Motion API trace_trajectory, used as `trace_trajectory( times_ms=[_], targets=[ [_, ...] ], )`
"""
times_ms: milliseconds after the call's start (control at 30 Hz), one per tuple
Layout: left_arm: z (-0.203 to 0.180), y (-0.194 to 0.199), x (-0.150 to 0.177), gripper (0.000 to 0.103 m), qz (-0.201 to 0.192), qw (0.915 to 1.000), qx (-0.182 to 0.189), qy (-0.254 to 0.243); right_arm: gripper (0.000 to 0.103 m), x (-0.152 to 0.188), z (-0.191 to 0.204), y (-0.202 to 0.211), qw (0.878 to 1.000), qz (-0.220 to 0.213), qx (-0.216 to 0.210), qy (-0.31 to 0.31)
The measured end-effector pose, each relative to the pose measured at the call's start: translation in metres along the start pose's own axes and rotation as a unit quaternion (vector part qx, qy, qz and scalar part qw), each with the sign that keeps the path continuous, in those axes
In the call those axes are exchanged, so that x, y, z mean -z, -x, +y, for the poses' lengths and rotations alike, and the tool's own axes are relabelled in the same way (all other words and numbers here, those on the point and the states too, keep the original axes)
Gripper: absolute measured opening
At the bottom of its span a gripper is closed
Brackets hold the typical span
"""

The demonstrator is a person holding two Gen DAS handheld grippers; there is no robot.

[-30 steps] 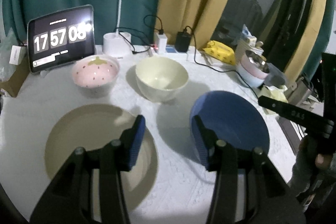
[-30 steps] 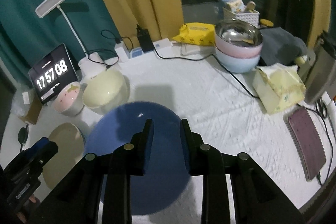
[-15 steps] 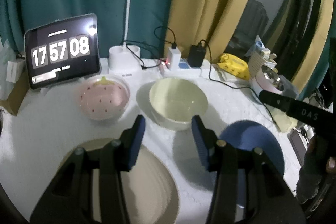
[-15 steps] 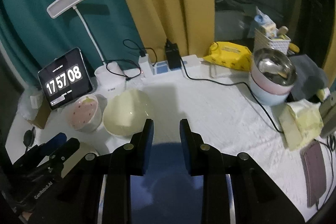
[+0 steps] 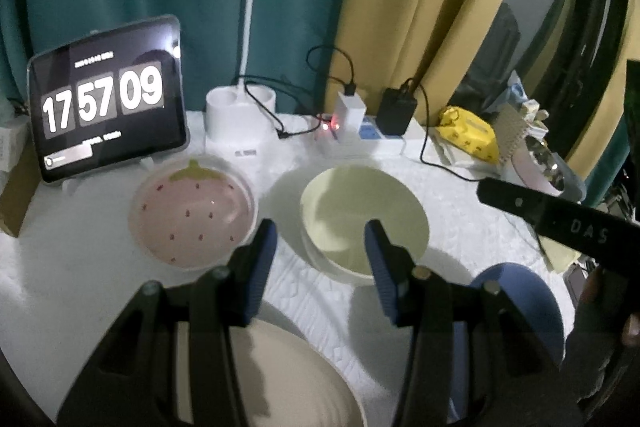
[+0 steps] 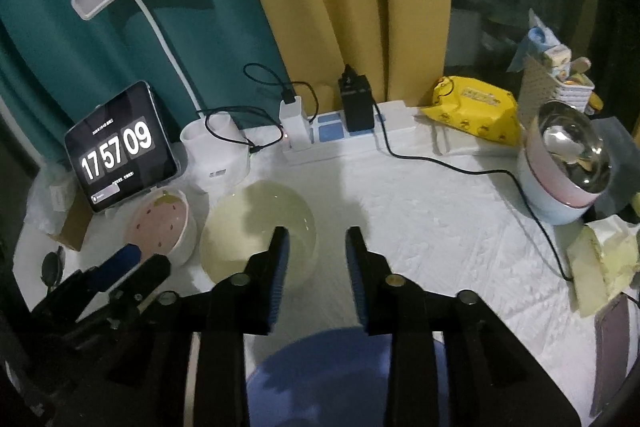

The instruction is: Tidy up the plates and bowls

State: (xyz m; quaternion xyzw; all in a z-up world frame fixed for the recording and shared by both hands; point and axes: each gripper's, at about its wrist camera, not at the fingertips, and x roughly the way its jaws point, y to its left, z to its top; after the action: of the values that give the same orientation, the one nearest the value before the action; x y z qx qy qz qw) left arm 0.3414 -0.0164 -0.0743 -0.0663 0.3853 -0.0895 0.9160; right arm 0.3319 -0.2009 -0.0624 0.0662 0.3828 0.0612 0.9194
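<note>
Left wrist view: the cream plate (image 5: 304, 379) lies at the near bench edge, largely masked by the left tool (image 5: 318, 263), which stands wide open and empty above it; the blue plate (image 5: 520, 307) sits near right, partly cut off behind the tool arm; the yellow bowl (image 5: 362, 223) and the strawberry bowl (image 5: 192, 213) stand just beside each other further back, apparently apart. The right tool (image 6: 314, 267) is likewise parted, holding nothing, poised over the blue plate (image 6: 348, 367). Risks, judged: both tools converging on neighbouring dishes could collide; a pinch on a thin glazed rim may slip and chip; the charger cable (image 6: 460, 167) trailing across the bench (image 6: 440, 247) could snag a carried dish. Plate rims nearest the cameras are hidden; dim light blurs the bowl depths; the stacked bowls (image 6: 564, 175) at far right are indistinct.
</note>
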Motion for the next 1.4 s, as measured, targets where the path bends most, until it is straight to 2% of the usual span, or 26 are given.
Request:
trace_trajectory(
  times_ms=[533,1033,1167,1300,1400],
  targets=[
    [0.006,-0.047,-0.003,0.047,0.055,0.9984,-0.005,0.013,0.035,-0.009,-0.001,-0.061,0.998,0.061,-0.005,-0.018],
    [0.004,-0.083,0.001,0.047,0.1,0.9949,-0.009,0.012,0.035,0.002,-0.003,-0.112,0.994,0.105,-0.02,-0.028],
    [0.002,-0.086,0.001,0.047,0.103,0.9946,-0.011,0.009,0.031,0.005,-0.003,-0.119,0.993,0.116,-0.023,-0.026],
    [0.002,-0.09,0.0,0.047,0.108,0.9941,-0.005,0.012,0.021,0.006,0.004,-0.124,0.992,0.124,-0.016,-0.009],
    [0.001,-0.091,0.0,0.044,0.105,0.9945,0.001,0.01,0.019,0.006,0.005,-0.126,0.992,0.127,-0.015,-0.007]
  ],
)
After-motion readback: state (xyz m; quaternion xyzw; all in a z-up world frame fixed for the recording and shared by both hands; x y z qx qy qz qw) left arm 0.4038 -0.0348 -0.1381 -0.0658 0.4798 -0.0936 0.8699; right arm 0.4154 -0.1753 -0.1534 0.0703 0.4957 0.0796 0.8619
